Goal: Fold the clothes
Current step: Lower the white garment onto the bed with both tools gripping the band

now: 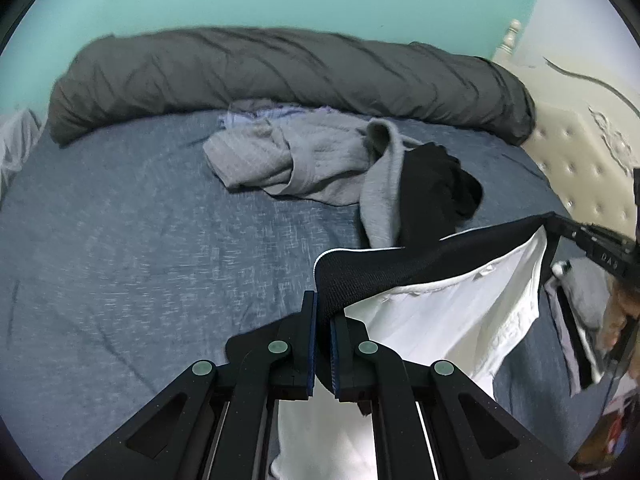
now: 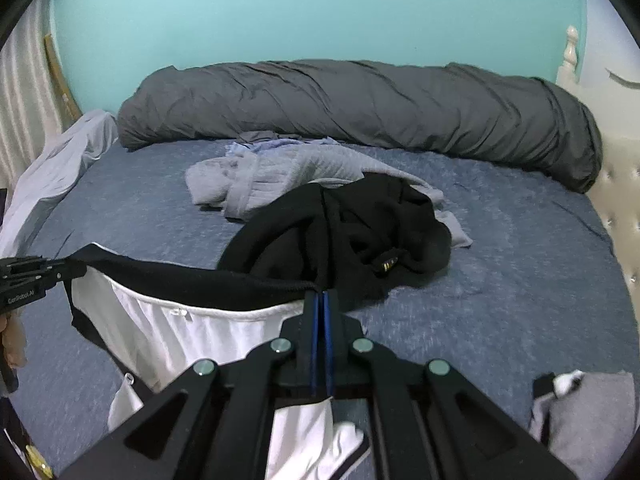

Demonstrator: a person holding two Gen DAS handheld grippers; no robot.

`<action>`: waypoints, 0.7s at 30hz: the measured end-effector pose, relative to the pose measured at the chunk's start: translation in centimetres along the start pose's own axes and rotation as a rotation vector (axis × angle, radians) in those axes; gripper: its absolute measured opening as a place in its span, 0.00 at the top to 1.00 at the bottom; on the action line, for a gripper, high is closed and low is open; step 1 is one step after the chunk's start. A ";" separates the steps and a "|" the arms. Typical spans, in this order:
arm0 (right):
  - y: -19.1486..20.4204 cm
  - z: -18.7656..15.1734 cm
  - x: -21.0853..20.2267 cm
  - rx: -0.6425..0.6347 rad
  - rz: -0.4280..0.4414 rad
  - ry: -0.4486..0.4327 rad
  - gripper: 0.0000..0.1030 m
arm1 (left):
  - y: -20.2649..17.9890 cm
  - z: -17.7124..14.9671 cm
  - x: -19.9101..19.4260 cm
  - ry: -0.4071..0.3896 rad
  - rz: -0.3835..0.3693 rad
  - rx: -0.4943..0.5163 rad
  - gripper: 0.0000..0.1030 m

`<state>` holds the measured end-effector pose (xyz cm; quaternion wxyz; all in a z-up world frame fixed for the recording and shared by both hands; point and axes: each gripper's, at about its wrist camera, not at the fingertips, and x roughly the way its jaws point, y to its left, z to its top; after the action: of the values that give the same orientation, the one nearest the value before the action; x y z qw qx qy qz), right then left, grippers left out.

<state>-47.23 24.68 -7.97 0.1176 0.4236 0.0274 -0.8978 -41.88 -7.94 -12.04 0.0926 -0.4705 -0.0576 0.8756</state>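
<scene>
A black garment with a white lining [image 1: 440, 312] hangs between both grippers above the blue bed [image 1: 120, 240]. Its black ribbed waistband [image 1: 440, 252] is stretched taut from one gripper to the other. My left gripper [image 1: 323, 300] is shut on the waistband's left end. The right gripper [image 1: 558, 222] pinches the other end at the right edge of that view. In the right wrist view my right gripper [image 2: 320, 298] is shut on the waistband [image 2: 180, 276], the left gripper [image 2: 64, 270] holds the far end, and the white lining [image 2: 180, 328] sags below.
A crumpled grey sweater [image 2: 272, 176] and a black garment [image 2: 352, 232] lie mid-bed. A rolled dark grey duvet [image 2: 360, 100] runs along the teal wall. A tufted headboard [image 2: 616, 200] is on the right, a grey folded item [image 2: 588, 412] at near right, pale cloth [image 2: 52, 176] at left.
</scene>
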 end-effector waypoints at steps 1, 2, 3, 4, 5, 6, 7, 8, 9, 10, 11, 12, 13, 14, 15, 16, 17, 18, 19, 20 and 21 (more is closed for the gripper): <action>-0.3 0.2 1.2 0.005 -0.002 0.007 0.98 | 0.4 0.3 1.2 0.010 -0.003 -0.010 0.95; -0.5 0.4 2.4 0.009 -0.004 0.014 0.98 | 0.7 0.6 2.3 0.019 -0.005 -0.018 0.95; -0.8 0.6 3.6 0.014 -0.006 0.021 0.98 | 1.0 0.9 3.4 0.028 -0.005 -0.024 0.95; -1.1 0.8 4.9 0.019 -0.008 0.028 0.98 | 1.4 1.1 4.7 0.039 -0.006 -0.035 0.95; -1.3 1.0 6.1 0.023 -0.010 0.035 0.98 | 1.8 1.3 6.1 0.051 -0.008 -0.045 0.95; -1.5 0.9 7.1 0.024 -0.012 0.046 0.98 | 2.2 1.4 7.3 0.062 -0.008 -0.053 0.95; -1.7 0.8 8.1 0.024 -0.013 0.056 0.98 | 2.4 1.5 8.3 0.072 -0.006 -0.057 0.95; -1.9 0.8 9.1 0.025 -0.015 0.066 0.98 | 2.7 1.5 9.3 0.081 -0.005 -0.062 0.95; -2.1 0.7 10.1 0.026 -0.016 0.077 0.98 | 3.0 1.6 10.3 0.090 -0.002 -0.067 0.95; -2.2 0.7 11.1 0.027 -0.018 0.087 0.98 | 3.3 1.6 11.3 0.100 -0.003 -0.074 0.95; -2.4 0.6 12.1 0.028 -0.019 0.097 0.98 | 3.7 1.6 12.3 0.110 -0.010 -0.085 0.95; -2.6 0.5 13.1 0.029 -0.020 0.108 0.98 | 4.0 1.6 13.1 0.117 -0.016 -0.094 0.95; -2.8 0.5 14.2 0.030 -0.022 0.118 0.98 | 4.2 1.5 13.8 0.123 -0.019 -0.096 0.95; -3.0 0.4 15.2 0.030 -0.023 0.128 0.98 | 4.3 1.5 14.5 0.128 -0.023 -0.098 0.95; -3.1 0.3 16.2 0.031 -0.025 0.138 0.98 | 4.5 1.5 15.1 0.133 -0.027 -0.101 0.95; -3.2 0.2 16.9 0.028 -0.024 0.145 0.98 | 4.5 1.5 15.7 0.137 -0.031 -0.103 0.95; -3.2 0.2 17.2 0.027 -0.020 0.143 0.98 | 4.6 1.4 16.2 0.142 -0.034 -0.105 0.95; -3.3 0.2 17.5 0.026 -0.015 0.141 0.98 | 4.5 1.4 16.6 0.145 -0.034 -0.106 0.95; -3.3 0.2 17.8 0.025 -0.011 0.139 0.98 | 4.4 1.5 16.9 0.147 -0.034 -0.107 0.95; -3.3 0.2 18.2 0.024 -0.007 0.137 0.98 | 4.3 1.5 17.2 0.152 -0.037 -0.106 0.95; -3.3 0.2 18.3 0.028 -0.005 0.138 0.98 | 4.2 1.5 17.6 0.158 -0.044 -0.104 0.94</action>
<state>-59.37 24.43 -22.10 0.1073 0.4859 0.0240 -0.8671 -53.07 -8.27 -26.28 0.0916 -0.5408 -0.1060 0.8294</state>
